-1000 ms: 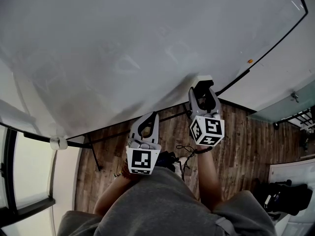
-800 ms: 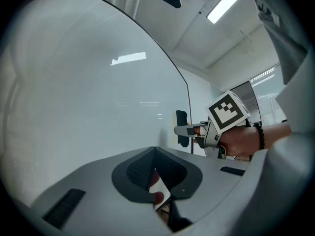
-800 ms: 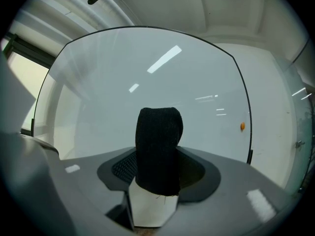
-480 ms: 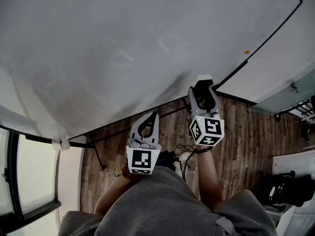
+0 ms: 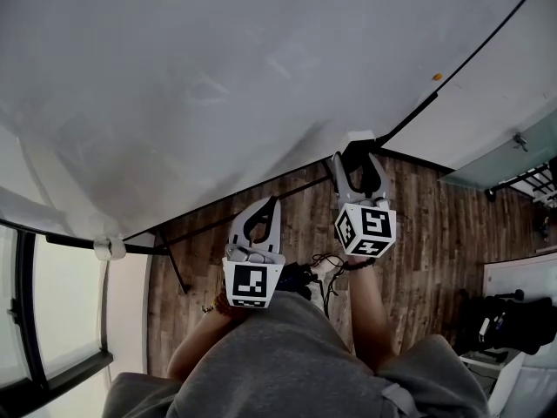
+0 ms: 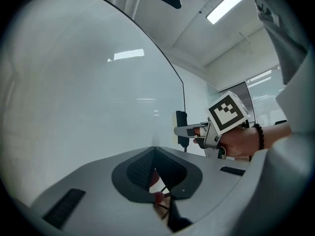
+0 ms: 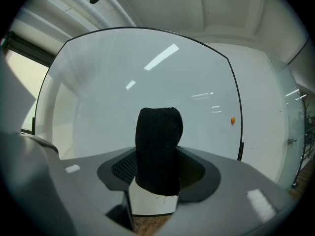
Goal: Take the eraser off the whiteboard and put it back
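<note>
Black fuzzy rectangular eraser (image 7: pixel 158 151) between right tongs (image 5: pixel 358 158), glossy whiteboard (image 7: pixel 147 77) behind.

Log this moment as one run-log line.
right gripper: shut on eraser | eraser: near whiteboard lower edge, contact unclear | left gripper: shut, empty
</note>
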`<action>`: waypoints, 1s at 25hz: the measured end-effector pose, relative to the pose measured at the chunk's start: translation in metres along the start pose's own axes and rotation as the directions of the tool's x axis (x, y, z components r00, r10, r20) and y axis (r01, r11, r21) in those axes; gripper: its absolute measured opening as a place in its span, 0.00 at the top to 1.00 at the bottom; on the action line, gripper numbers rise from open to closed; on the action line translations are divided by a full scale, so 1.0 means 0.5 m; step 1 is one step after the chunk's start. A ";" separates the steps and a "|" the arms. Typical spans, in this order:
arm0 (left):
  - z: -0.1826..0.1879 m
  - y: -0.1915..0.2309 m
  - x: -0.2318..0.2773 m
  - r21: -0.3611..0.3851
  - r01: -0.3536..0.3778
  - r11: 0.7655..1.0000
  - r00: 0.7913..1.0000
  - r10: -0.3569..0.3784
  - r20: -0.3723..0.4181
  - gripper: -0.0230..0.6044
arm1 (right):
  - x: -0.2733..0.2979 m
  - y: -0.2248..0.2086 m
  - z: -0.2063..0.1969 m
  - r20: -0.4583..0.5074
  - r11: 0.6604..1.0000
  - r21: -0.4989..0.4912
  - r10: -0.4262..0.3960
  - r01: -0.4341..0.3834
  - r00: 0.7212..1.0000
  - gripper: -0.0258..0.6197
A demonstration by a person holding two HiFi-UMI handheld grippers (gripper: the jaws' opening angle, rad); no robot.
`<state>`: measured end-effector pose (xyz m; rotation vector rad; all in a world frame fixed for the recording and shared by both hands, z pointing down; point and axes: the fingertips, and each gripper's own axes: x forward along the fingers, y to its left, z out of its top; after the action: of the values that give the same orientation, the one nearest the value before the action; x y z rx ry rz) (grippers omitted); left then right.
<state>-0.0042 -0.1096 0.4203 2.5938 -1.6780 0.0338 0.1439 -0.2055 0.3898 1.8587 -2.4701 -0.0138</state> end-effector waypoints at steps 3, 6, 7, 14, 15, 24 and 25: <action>-0.004 -0.001 -0.009 0.001 0.007 1.000 1.000 -0.007 -0.005 0.95 | -0.009 0.006 -0.004 -0.002 1.000 0.000 -0.004 0.004 1.000 0.59; -0.003 -0.003 -0.016 0.004 0.014 1.000 1.000 -0.014 -0.004 0.95 | -0.018 0.012 -0.006 -0.007 1.000 -0.002 -0.009 0.009 1.000 0.59; -0.001 -0.004 -0.018 0.005 0.016 1.000 1.000 -0.016 -0.002 0.95 | -0.022 0.013 -0.006 -0.008 1.000 -0.002 -0.010 0.010 1.000 0.59; 0.003 -0.001 -0.036 0.007 0.025 1.000 1.000 -0.025 0.001 0.95 | -0.037 0.025 -0.002 -0.004 1.000 -0.004 -0.018 0.018 1.000 0.59; 0.004 0.000 -0.040 0.006 0.024 1.000 1.000 -0.024 0.002 0.95 | -0.038 0.027 -0.002 -0.005 1.000 -0.004 -0.019 0.019 1.000 0.59; -0.006 0.004 -0.064 -0.008 0.028 1.000 1.000 -0.028 -0.001 0.95 | -0.054 0.056 -0.013 -0.019 1.000 -0.010 -0.017 0.017 1.000 0.59; -0.006 0.003 -0.065 -0.010 0.031 0.999 1.000 -0.031 0.000 0.95 | -0.055 0.056 -0.013 -0.020 1.000 -0.012 -0.018 0.018 1.000 0.59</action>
<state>-0.0189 -0.0804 0.4217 2.6116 -1.6338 0.0238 0.1248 -0.1709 0.3962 1.8665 -2.4350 -0.0095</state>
